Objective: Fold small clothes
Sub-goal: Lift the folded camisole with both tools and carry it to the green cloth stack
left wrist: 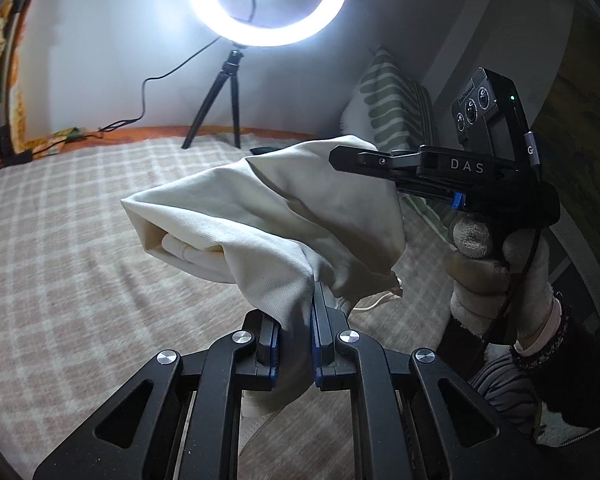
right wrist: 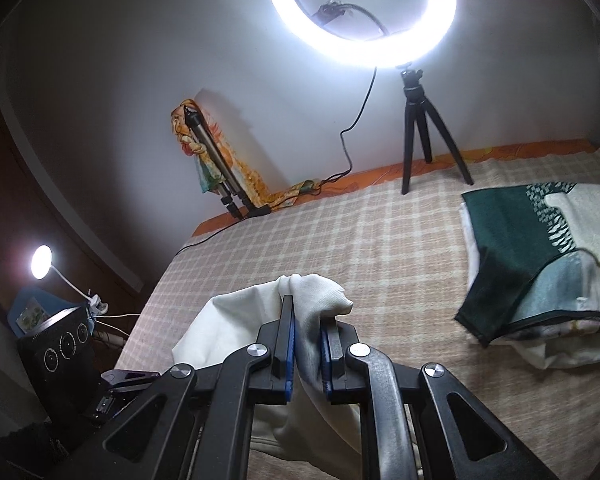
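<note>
A cream-white garment (left wrist: 268, 216) hangs bunched in the air above the checked blanket (left wrist: 80, 248). My left gripper (left wrist: 296, 312) is shut on its lower edge, cloth pinched between the blue pads. My right gripper (left wrist: 352, 158) shows in the left wrist view, shut on the garment's upper right part. In the right wrist view the same garment (right wrist: 236, 320) is clamped in my right gripper (right wrist: 308, 320), with a fold sticking up past the fingertips.
A ring light on a tripod (left wrist: 228, 92) stands at the bed's far edge by the wall. A green-patterned pillow (left wrist: 396, 108) leans at the right. A pile of folded clothes (right wrist: 540, 256), green on top, lies on the blanket (right wrist: 360, 232).
</note>
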The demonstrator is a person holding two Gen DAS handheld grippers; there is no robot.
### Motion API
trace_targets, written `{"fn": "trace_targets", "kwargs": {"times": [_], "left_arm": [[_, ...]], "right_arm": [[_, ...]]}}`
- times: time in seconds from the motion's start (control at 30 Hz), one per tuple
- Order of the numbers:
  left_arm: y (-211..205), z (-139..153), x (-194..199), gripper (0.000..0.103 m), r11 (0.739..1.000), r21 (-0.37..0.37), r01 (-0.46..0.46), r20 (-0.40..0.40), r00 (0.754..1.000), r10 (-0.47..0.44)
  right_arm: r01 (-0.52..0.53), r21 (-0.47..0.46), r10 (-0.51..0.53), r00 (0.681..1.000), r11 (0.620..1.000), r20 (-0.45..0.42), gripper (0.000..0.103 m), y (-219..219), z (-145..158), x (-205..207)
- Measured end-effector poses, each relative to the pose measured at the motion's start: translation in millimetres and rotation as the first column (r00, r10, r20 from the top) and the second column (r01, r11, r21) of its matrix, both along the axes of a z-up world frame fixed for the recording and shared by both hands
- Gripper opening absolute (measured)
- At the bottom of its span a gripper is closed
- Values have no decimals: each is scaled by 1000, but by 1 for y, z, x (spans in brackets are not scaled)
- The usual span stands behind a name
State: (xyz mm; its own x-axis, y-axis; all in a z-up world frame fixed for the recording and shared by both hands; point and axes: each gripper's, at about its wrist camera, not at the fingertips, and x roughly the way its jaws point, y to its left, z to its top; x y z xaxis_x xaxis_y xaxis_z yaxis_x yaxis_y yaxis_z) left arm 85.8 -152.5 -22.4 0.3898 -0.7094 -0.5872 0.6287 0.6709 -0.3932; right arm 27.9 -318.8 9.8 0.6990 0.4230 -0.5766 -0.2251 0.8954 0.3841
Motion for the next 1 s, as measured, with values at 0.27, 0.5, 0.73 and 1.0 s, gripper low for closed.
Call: {"fn": "trace_targets", "kwargs": {"times": [0.27, 0.5, 0.73, 1.0], "left_arm": [[-54, 5, 21, 10, 998, 9, 70, 14, 997, -70], [-110, 12, 44, 10, 991, 1, 131, 28, 991, -131], [-166, 18, 71, 10, 984, -3, 180, 56, 982, -180], [-205, 3, 108, 10, 985, 20, 173, 47, 984, -174]], "right_arm": [[82, 42, -82, 997, 996, -12, 8, -65, 2, -1], [168, 54, -169, 986, 984, 6, 8, -126, 10, -4], [253, 2, -253, 967, 968, 29, 8, -184, 28, 9], [309, -38, -308, 951, 950, 19, 8, -240, 23, 54]]}}
